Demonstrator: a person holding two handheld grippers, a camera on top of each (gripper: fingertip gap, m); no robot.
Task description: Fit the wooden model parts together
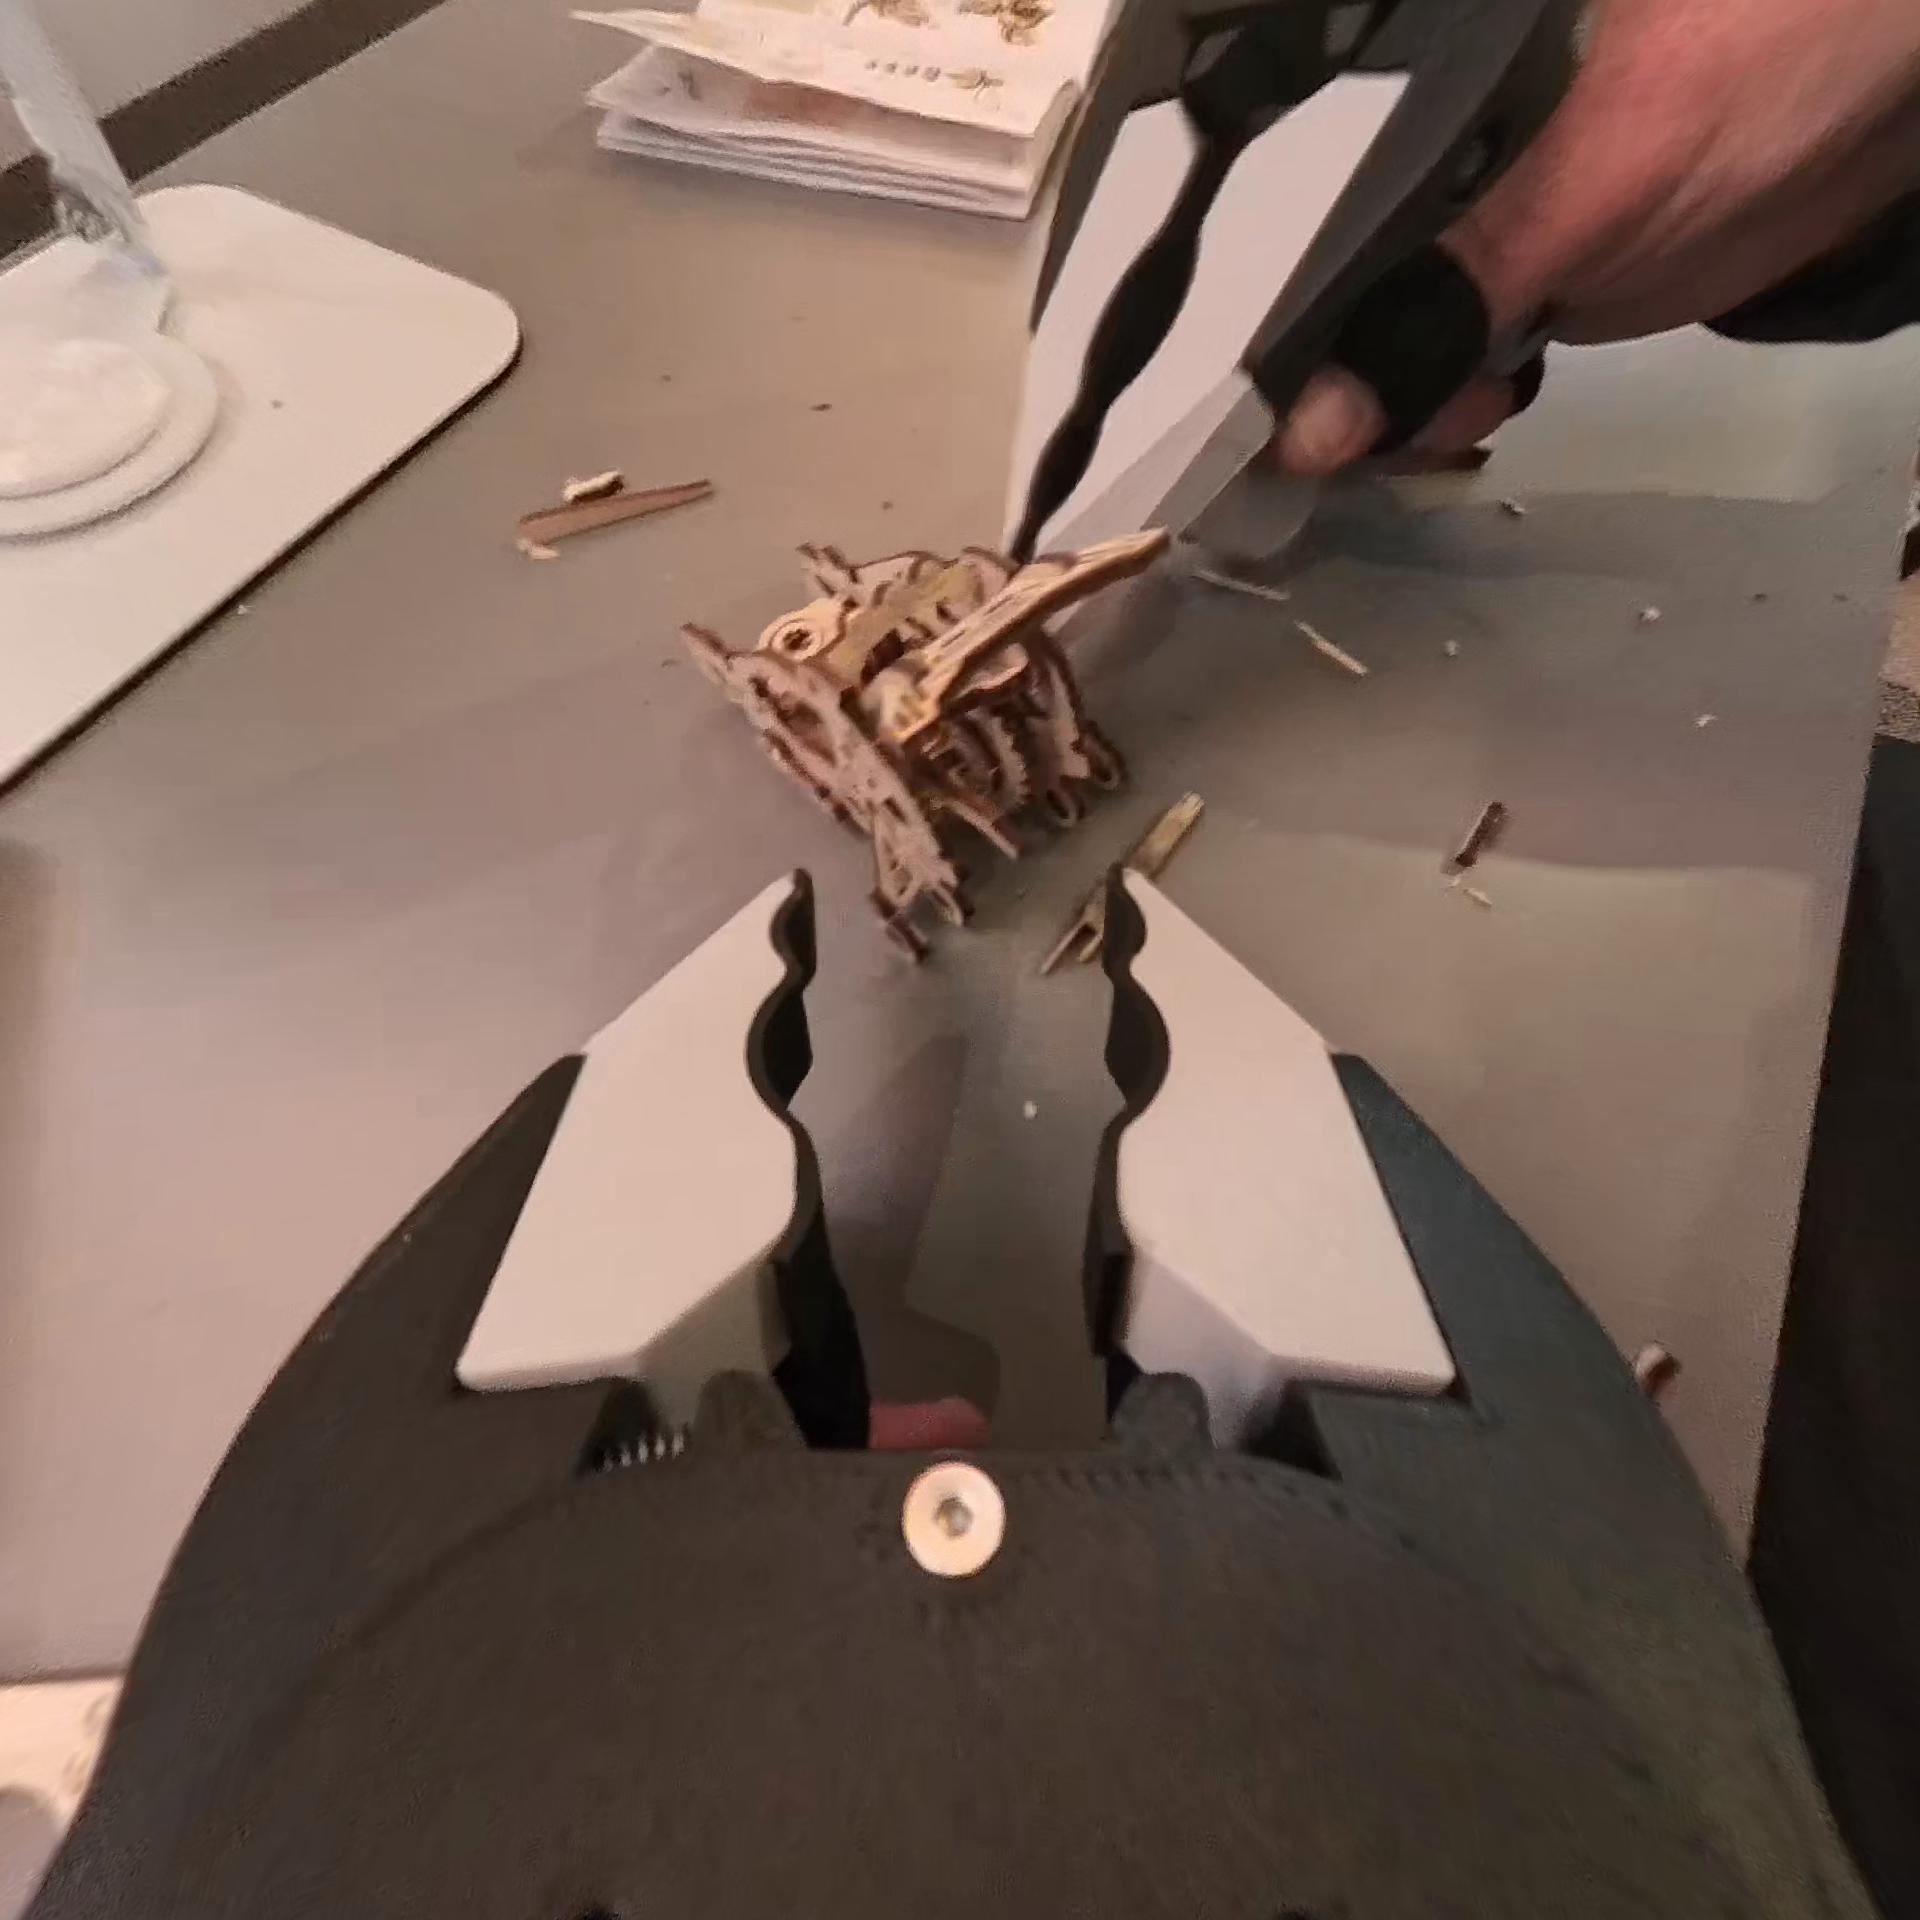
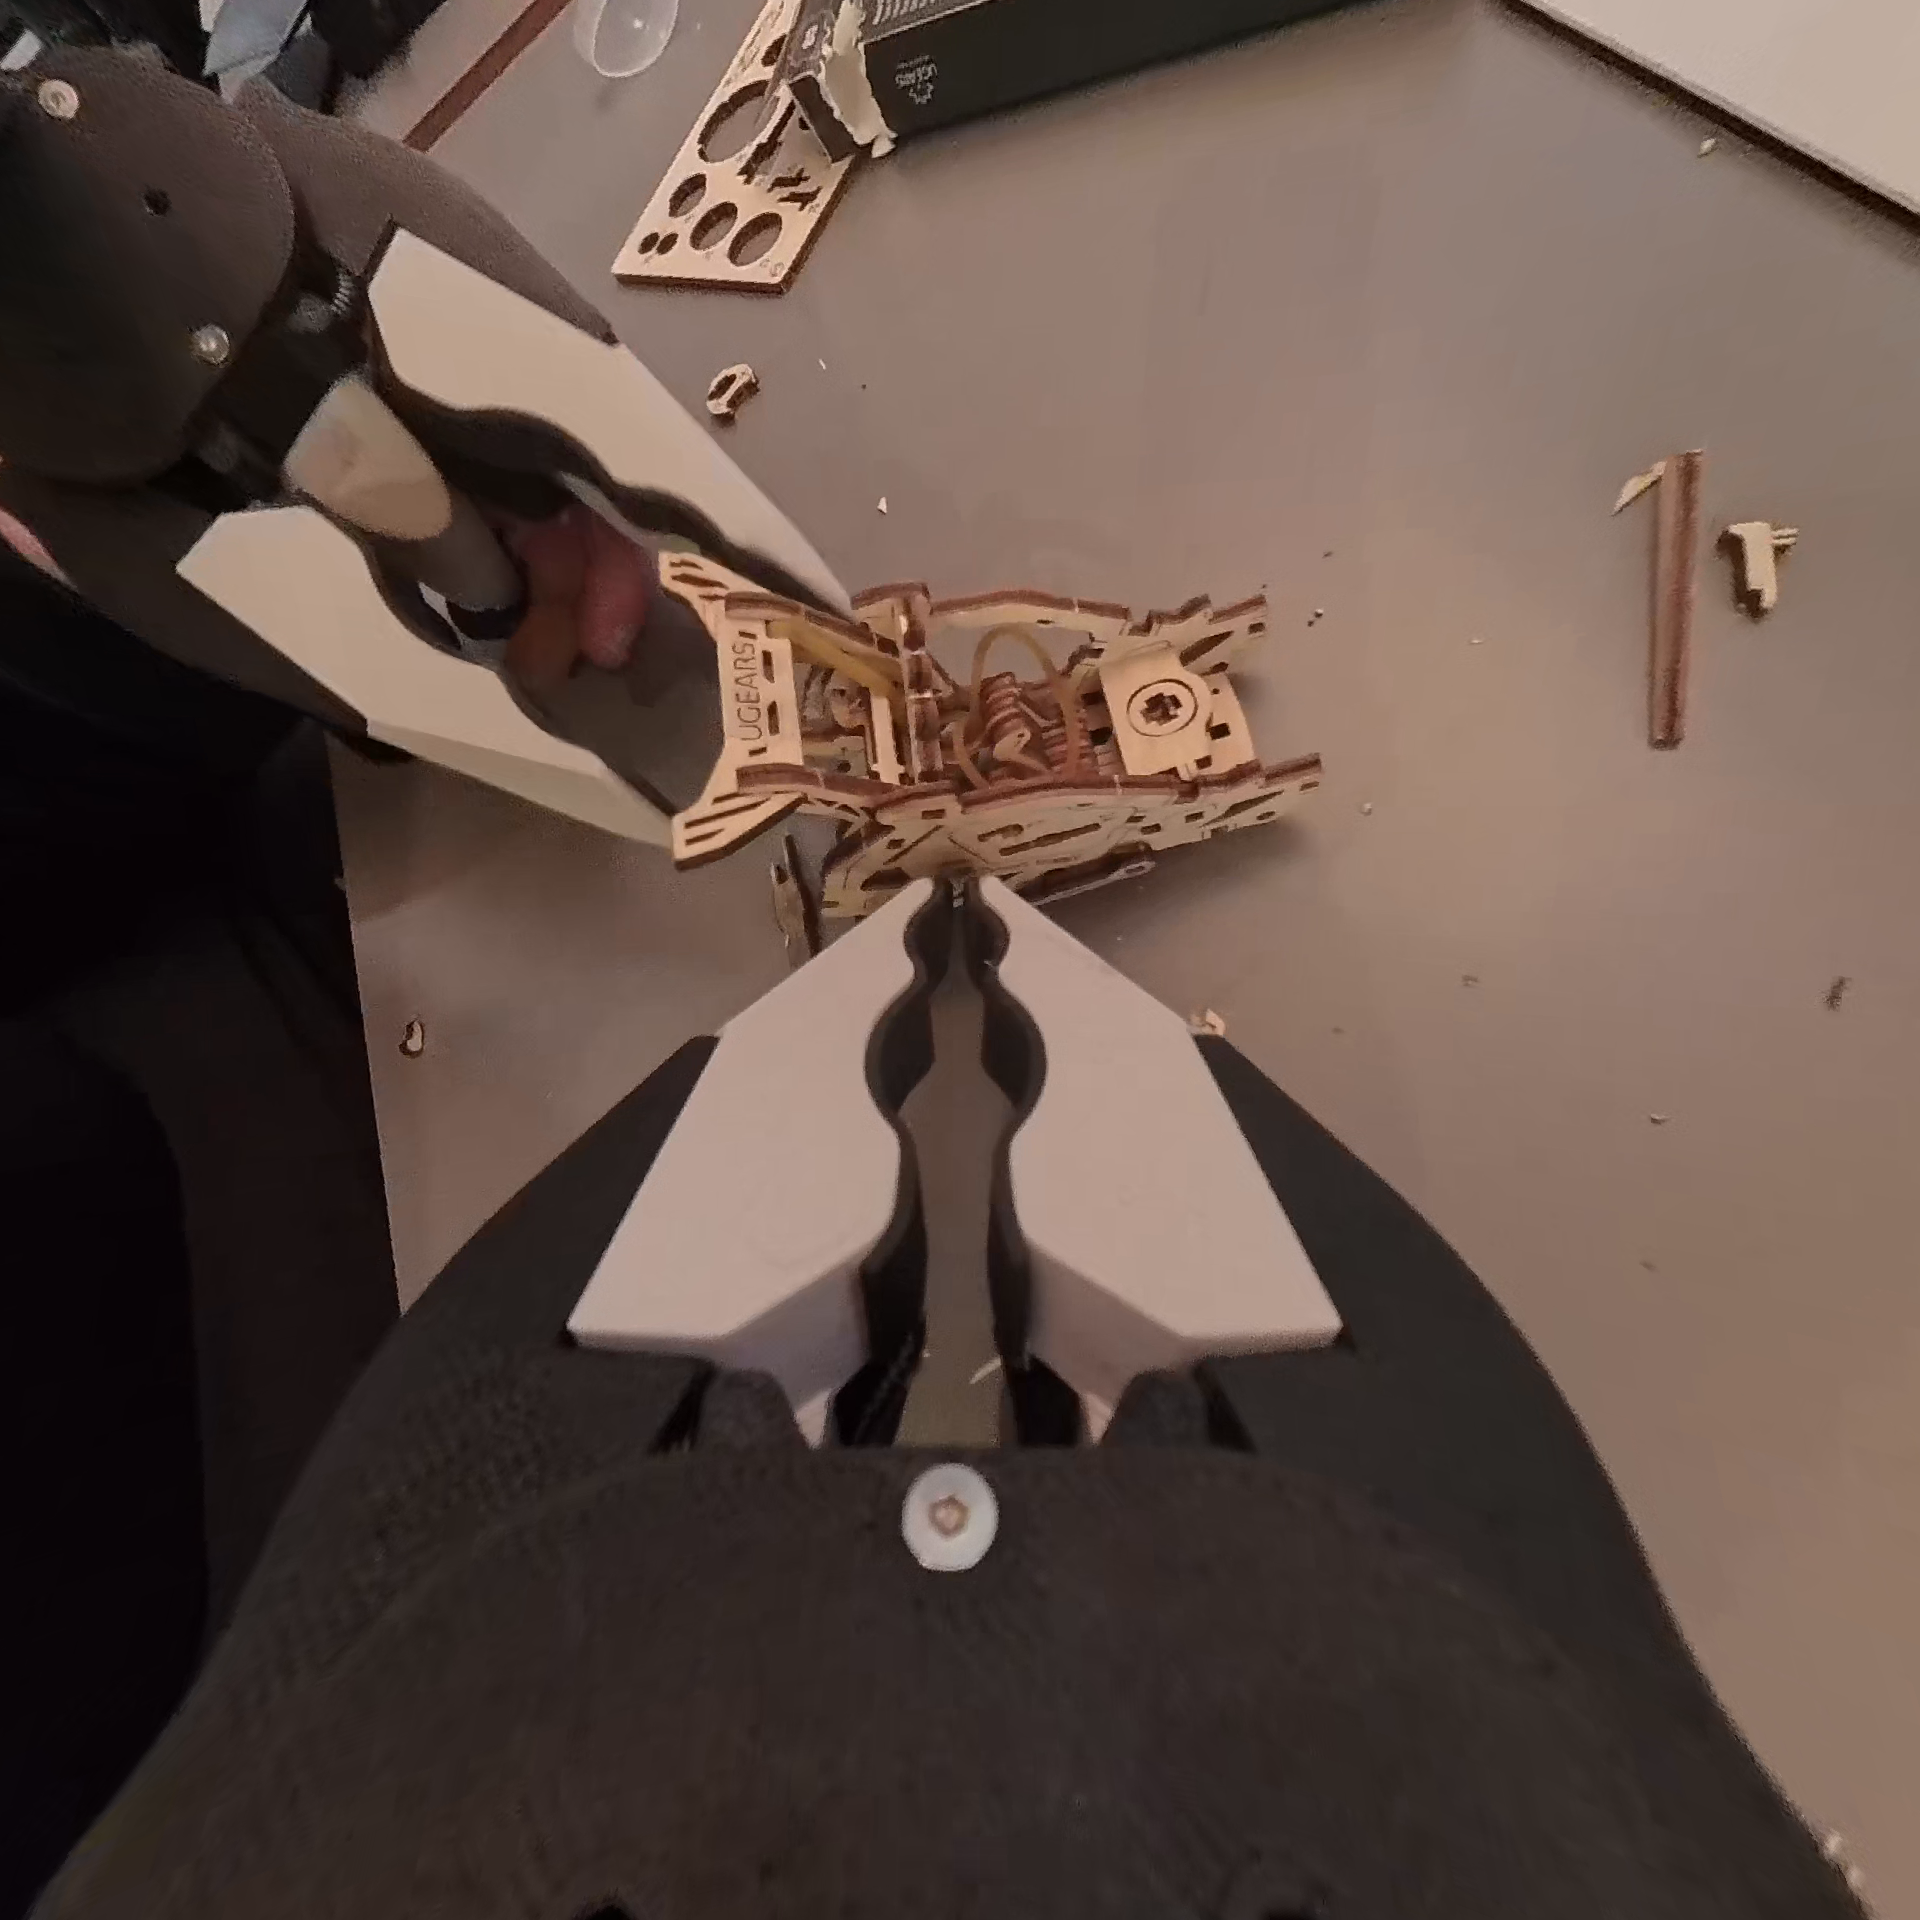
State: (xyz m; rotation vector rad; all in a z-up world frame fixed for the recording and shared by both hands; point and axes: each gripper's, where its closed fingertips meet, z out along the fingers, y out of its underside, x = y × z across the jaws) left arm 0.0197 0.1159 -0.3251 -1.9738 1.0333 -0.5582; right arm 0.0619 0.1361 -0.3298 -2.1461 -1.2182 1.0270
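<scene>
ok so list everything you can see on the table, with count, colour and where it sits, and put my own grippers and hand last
wooden model: one, pale tan, centre of the table.
table: one, grey.
punched wooden sheet: one, tan, far side.
dark box: one, black, far side beside the sheet.
wooden stick: one, brown, right of the model.
small offcuts: several, tan, scattered.
booklets: a stack, white, far edge.
white tray: one, far left.
left gripper: open, nothing between its fingers.
right gripper: nearly closed at the model's near edge.
hand: one, on the right gripper.
</scene>
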